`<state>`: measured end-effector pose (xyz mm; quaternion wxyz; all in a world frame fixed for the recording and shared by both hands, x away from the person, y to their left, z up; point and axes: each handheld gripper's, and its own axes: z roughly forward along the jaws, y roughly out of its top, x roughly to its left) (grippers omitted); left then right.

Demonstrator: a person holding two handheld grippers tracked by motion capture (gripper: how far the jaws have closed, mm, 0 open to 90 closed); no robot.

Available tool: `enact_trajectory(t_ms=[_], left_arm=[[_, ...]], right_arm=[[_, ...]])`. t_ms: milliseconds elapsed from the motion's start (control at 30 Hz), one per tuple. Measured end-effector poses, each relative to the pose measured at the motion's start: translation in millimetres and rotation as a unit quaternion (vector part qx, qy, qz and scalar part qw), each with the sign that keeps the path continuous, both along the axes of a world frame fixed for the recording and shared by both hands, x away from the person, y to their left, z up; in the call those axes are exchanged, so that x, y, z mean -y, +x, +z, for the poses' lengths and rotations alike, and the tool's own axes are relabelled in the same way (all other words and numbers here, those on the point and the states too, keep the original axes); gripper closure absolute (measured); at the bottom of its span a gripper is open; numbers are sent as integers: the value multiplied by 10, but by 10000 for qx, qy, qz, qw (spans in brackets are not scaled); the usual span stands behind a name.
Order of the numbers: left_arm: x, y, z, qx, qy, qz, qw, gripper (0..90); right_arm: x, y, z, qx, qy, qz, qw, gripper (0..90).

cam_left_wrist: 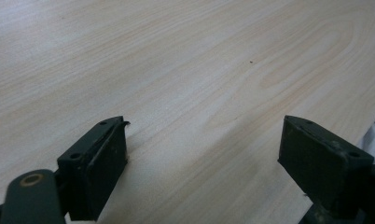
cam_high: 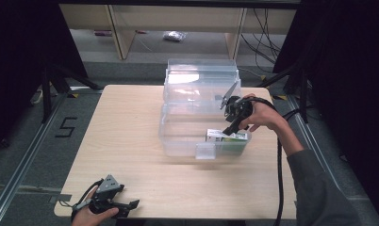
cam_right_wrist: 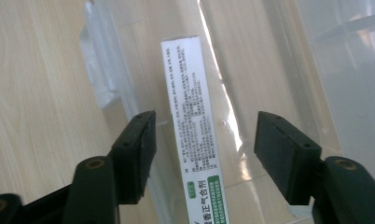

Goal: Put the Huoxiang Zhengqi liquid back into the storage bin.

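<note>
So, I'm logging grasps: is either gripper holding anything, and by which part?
Nothing is held. The right gripper is open around the white-and-green carton without touching it; the left gripper is open over bare table.

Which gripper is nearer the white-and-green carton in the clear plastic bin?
Right. The right gripper hovers open over the carton; the left gripper rests at the table's near-left edge.

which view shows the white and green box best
The right gripper view: the box lies close up between that gripper's open jaws, its printed text visible. The high view shows it small inside the clear bin. The left gripper view faces bare table.
</note>
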<state>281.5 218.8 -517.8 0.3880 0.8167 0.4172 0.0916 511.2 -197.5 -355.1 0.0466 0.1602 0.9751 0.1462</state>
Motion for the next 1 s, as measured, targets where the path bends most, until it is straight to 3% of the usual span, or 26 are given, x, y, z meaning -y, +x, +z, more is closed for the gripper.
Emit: enact_trajectory(t_ms=[167, 267, 733, 1000], left_arm=[[0, -1, 1, 2, -1, -2, 10000, 148], [0, -3, 2, 11, 1, -3, 10000, 148], [-1, -3, -2, 19, 14, -17, 10000, 148], [1, -2, -3, 25, 12, -7, 10000, 148]], right_arm=[[23, -42, 2, 63, 136, -365, 9992, 326], [43, -89, 10, 132, 502, -612, 9968, 305], [93, -196, -13, 196, 733, -938, 9927, 272], [96, -239, -2, 228, 848, -985, 9913, 235]])
